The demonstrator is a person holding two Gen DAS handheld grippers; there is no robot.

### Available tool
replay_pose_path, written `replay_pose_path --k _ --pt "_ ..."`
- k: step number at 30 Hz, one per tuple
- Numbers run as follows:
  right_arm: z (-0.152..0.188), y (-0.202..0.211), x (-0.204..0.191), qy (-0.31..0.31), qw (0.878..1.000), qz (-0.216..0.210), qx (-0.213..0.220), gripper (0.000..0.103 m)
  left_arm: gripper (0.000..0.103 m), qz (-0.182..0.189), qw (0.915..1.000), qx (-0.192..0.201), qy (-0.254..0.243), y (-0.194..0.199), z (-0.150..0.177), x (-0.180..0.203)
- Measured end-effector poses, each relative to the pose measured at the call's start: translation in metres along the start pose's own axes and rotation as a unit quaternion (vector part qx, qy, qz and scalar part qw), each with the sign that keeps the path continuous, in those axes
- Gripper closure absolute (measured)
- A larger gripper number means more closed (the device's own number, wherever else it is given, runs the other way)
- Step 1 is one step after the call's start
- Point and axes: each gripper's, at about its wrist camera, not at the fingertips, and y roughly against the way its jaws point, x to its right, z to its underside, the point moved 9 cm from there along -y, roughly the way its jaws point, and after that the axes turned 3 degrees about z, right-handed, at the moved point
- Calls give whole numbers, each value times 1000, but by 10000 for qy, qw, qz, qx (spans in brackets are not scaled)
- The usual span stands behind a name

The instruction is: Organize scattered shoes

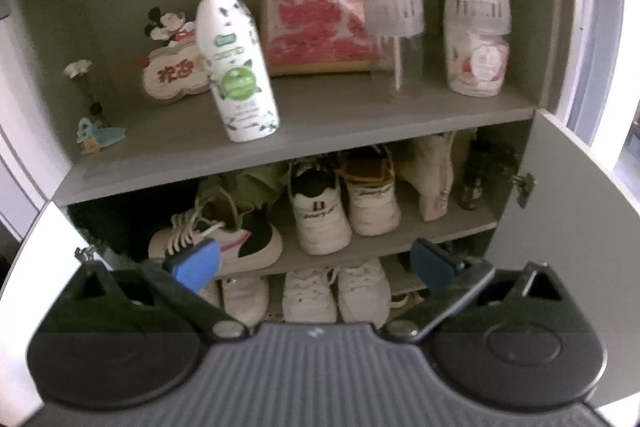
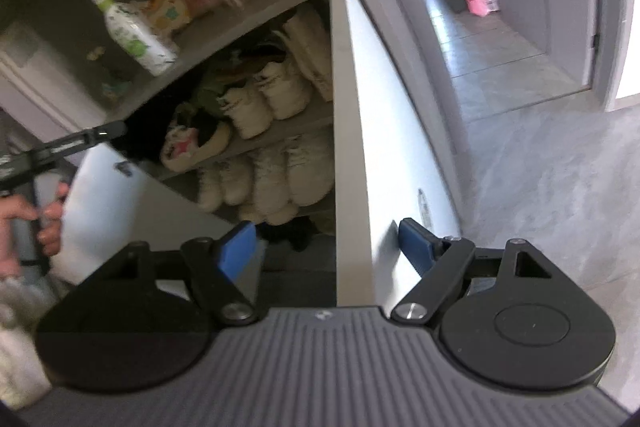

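An open shoe cabinet shows in both views. In the left wrist view a white sneaker with black and pink (image 1: 224, 235) lies at the left of the middle shelf (image 1: 360, 251), beside a pair of white sneakers (image 1: 344, 203). More white sneakers (image 1: 312, 295) stand on the shelf below. My left gripper (image 1: 314, 261) is open and empty in front of these shelves. In the right wrist view my right gripper (image 2: 328, 247) is open, its fingers on either side of the white right door's edge (image 2: 360, 155). The same sneakers (image 2: 256, 103) show inside.
The top shelf (image 1: 320, 115) holds a white spray bottle (image 1: 232, 51), a Mickey sign (image 1: 172, 67), a framed red picture (image 1: 320, 27) and two clear jars (image 1: 476, 39). The left door (image 2: 104, 203) stands open. A grey tiled floor (image 2: 540, 167) and a doorway lie to the right.
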Motion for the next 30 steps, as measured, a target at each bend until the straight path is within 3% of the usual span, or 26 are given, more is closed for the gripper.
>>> replay_pose_path --k 6,13,20,24,30 --pt "5 -2 -13 346 9989 -262 -173 20 0 45 10000 -21 -75 1 1 4" --pt "8 -17 -30 -166 9921 -1174 -409 21 0 32 10000 26 -81 1 1 -10" --pt "9 -50 -64 -332 9875 -1413 -611 21 0 2 10000 71 -44 1 1 -30" --pt "10 -84 -84 -537 9887 -1214 -697 33 0 -18 10000 87 -16 0 0 -41" --pt "4 -115 -106 -1199 9767 -1652 -666 38 0 -43 9998 6 183 -18 0 -90"
